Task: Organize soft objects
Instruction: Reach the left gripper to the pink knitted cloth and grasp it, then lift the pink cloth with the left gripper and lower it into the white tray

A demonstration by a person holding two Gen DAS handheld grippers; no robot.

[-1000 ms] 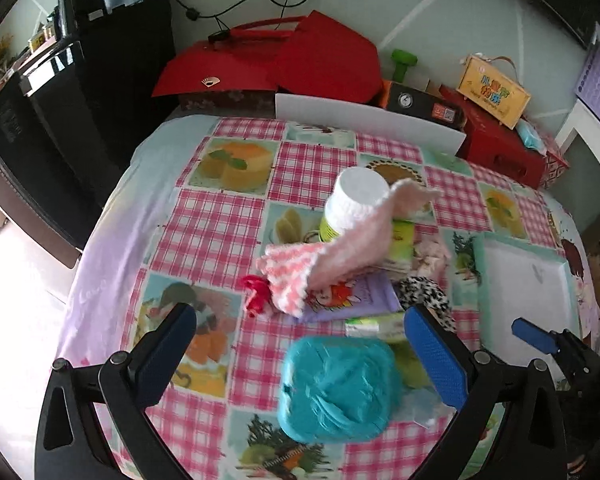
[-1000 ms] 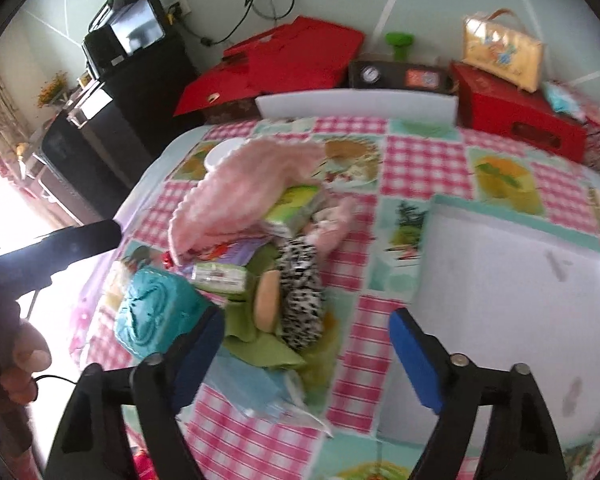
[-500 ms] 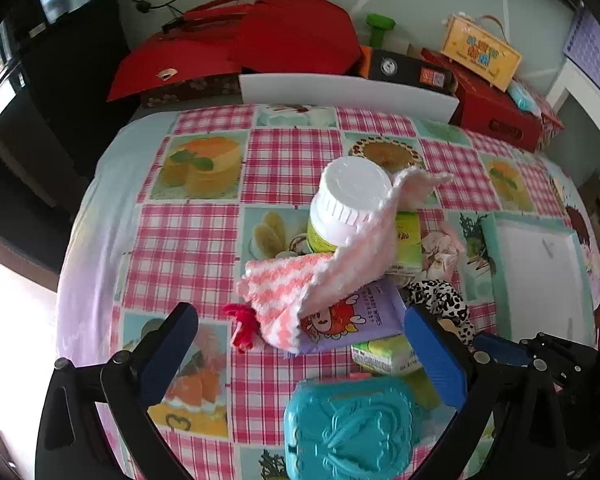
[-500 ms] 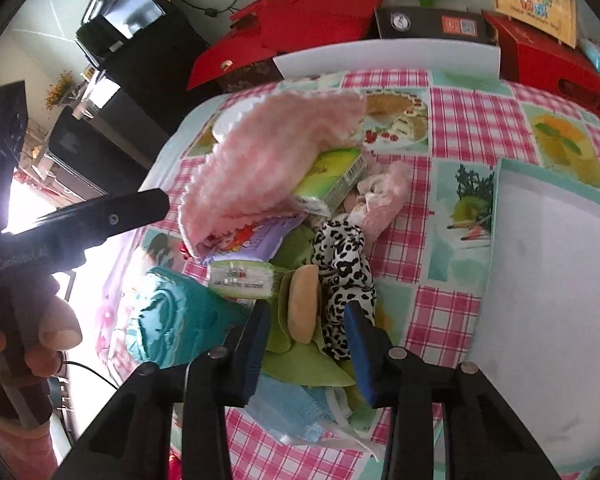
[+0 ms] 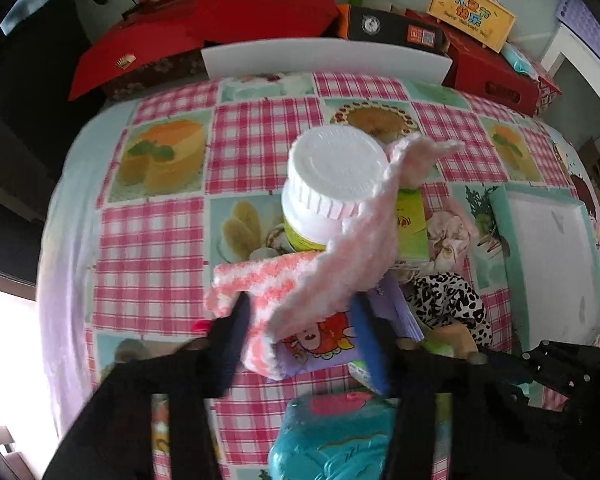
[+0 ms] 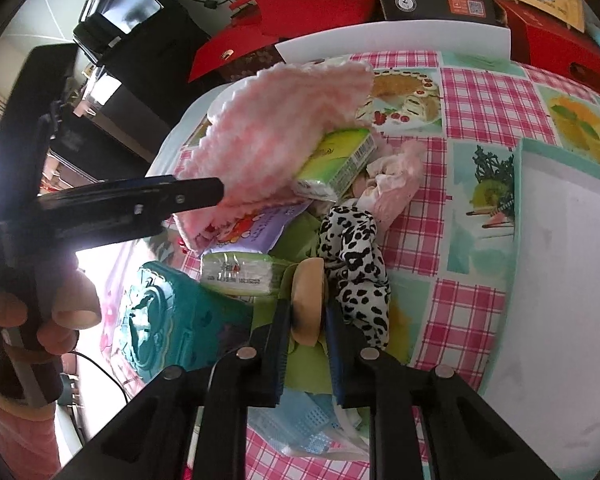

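Left gripper (image 5: 300, 328) jaws closing around lower corner of fluffy pink-and-white knitted cloth (image 5: 300, 276), which draped over white-lidded plastic jar (image 5: 332, 184) mid-table. Right gripper (image 6: 306, 320) jaws closing, pads flanking tan round sponge puff (image 6: 308, 300) upright on green cloth (image 6: 304, 360), beside leopard-print fabric (image 6: 352, 264). Checked pink tablecloth (image 5: 152, 240) beneath.

Beside the white-capped jar (image 5: 332, 184) on the worktop (image 5: 152, 240):
- one pink knitted cloth (image 5: 320, 280)
- one leopard-print fabric piece (image 6: 354, 256)
- one tan round sponge (image 6: 308, 300)
- two tissue packs (image 6: 236, 272)
- one teal case (image 6: 156, 320)
- one white tray (image 6: 572, 280)
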